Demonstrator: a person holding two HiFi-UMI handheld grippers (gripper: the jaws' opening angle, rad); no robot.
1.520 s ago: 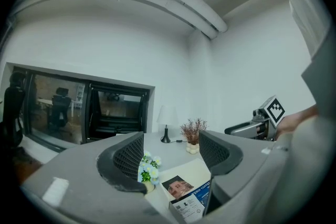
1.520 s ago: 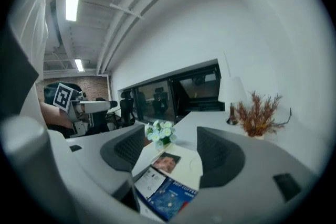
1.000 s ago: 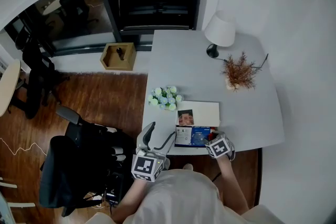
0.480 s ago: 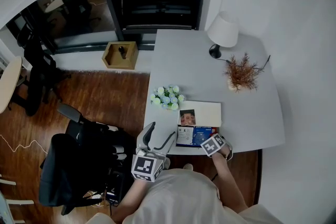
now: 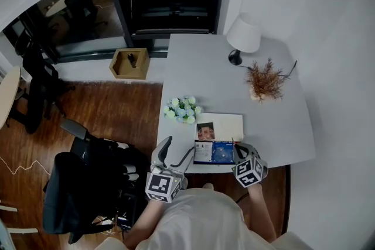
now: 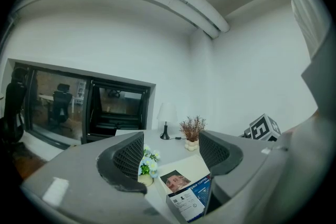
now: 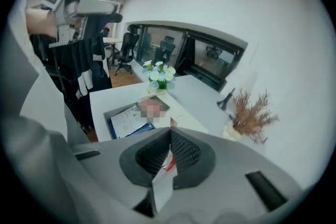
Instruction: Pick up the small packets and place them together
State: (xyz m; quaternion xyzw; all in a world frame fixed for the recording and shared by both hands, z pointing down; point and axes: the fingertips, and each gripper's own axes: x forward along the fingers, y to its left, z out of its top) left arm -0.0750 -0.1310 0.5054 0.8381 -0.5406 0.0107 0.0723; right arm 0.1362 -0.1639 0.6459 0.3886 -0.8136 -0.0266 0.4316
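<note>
The small packet (image 7: pixel 161 189), white with a touch of red, sits pinched between the jaws of the right gripper (image 7: pixel 170 134). Those jaws have just been closing and now press together on it, with the packet's lower part sticking out beneath the pads. In the head view this gripper hangs just beside the right end of the blue and white box (image 5: pixel 214 152), clear of the surface (image 5: pixel 205 79).

The box lies at the near edge of the surface. A flat white book (image 5: pixel 225 123) with a small photo on its corner touches the box's far side. A bunch of pale flowers (image 5: pixel 183 109) stands near the box, beyond its left end.

The left gripper (image 6: pixel 170 152) is held off to the left of the box, past the surface's edge. Its jaws stand wide apart with nothing between them, and they touch nothing.

Well beyond the box stand a dried plant (image 5: pixel 266 80) and a white lamp (image 5: pixel 244 35).
</note>
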